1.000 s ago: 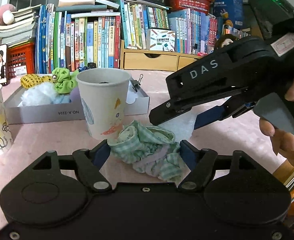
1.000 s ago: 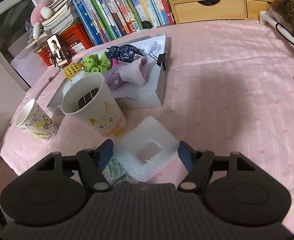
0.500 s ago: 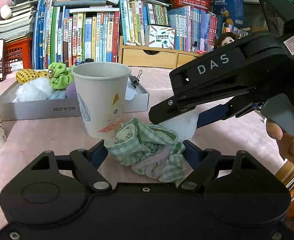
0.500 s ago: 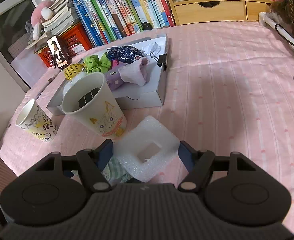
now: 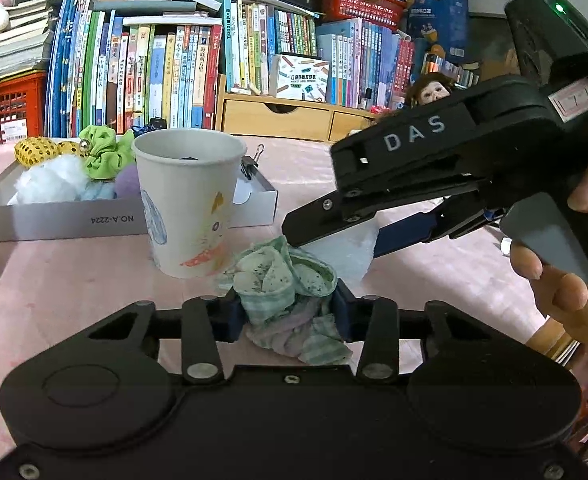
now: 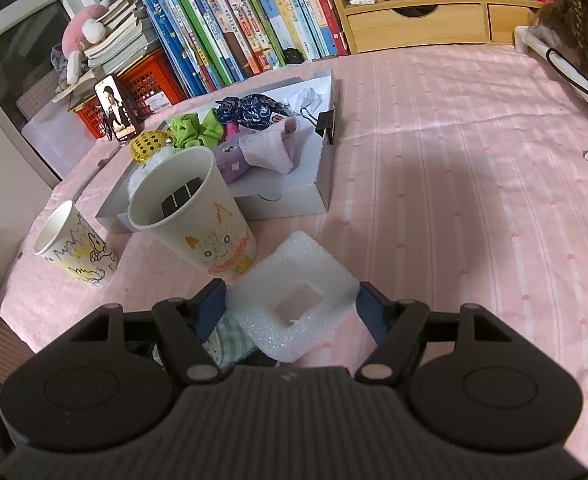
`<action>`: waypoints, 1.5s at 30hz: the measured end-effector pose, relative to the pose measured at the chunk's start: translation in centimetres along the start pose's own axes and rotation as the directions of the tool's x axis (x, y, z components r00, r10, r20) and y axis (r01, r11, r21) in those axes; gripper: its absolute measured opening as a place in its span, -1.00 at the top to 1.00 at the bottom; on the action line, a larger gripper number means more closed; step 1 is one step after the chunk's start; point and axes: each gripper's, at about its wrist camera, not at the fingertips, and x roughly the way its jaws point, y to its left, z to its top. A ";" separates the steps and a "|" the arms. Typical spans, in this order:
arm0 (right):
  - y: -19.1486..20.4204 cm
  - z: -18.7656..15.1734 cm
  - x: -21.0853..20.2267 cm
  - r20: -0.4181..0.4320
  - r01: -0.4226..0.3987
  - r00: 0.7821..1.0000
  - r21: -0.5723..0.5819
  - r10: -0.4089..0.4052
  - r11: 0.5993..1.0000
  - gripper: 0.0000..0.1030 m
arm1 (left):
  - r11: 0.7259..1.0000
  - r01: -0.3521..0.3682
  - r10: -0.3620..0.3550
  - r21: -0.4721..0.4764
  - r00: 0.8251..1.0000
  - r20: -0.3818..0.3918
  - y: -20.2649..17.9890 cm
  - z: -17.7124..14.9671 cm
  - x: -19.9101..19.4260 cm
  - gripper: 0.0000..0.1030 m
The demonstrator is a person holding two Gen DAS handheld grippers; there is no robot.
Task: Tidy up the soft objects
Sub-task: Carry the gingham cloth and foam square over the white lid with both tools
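My left gripper [image 5: 285, 312] is shut on a green checked cloth scrunchie [image 5: 281, 280] on the pink tablecloth, next to a paper cup [image 5: 189, 204]. My right gripper [image 6: 289, 308] is open, its fingers on either side of a white foam square [image 6: 294, 292] with a square hole. The scrunchie shows under the left finger in the right wrist view [image 6: 229, 336]. A grey shallow box [image 6: 318, 168] behind the cup holds several soft things: green scrunchie [image 6: 193, 132], yellow dotted one [image 6: 145, 148], purple plush [image 6: 233, 160].
A second paper cup [image 6: 73, 248] stands at the left. The near cup [image 6: 189, 216] has black binder clips inside. Books, a red crate and a wooden drawer unit [image 6: 414, 24] line the back. A doll [image 6: 582, 12] lies at the far right.
My left gripper has closed from open onto the green checked scrunchie. My right gripper has moved slightly closer around the foam square and stays open.
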 end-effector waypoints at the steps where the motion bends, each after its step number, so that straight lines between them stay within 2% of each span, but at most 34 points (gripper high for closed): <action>1: 0.0 0.0 -0.1 0.002 -0.001 1.000 0.001 0.001 1.000 -0.41 | 1.000 0.002 -0.002 -0.002 1.000 0.000 0.1 0.1 -0.1 0.26; 8: 0.4 0.0 -1.0 0.018 -0.010 1.000 0.002 0.010 1.000 -0.41 | 1.000 0.002 -0.002 0.013 1.000 0.019 0.3 1.0 -1.5 0.30; 16: 1.3 0.9 -3.4 0.083 -0.014 0.996 -0.016 0.016 1.000 -0.41 | 1.000 0.001 -0.003 0.030 0.997 0.080 1.4 3.5 -4.5 0.30; 26: 2.9 2.1 -4.7 0.139 -0.009 0.990 -0.048 0.015 0.999 -0.41 | 0.999 -0.045 0.040 0.029 0.989 0.140 4.0 7.3 -7.2 0.30; 31: 3.7 2.8 -4.7 0.157 -0.012 0.987 -0.060 0.021 0.998 -0.41 | 0.997 -0.070 0.066 0.018 0.985 0.157 5.2 8.6 -7.6 0.30; 45: 5.2 4.3 -4.2 0.179 0.002 0.984 -0.081 0.013 0.997 -0.41 | 0.995 -0.084 0.091 -0.053 0.984 0.156 8.7 10.4 -7.4 0.30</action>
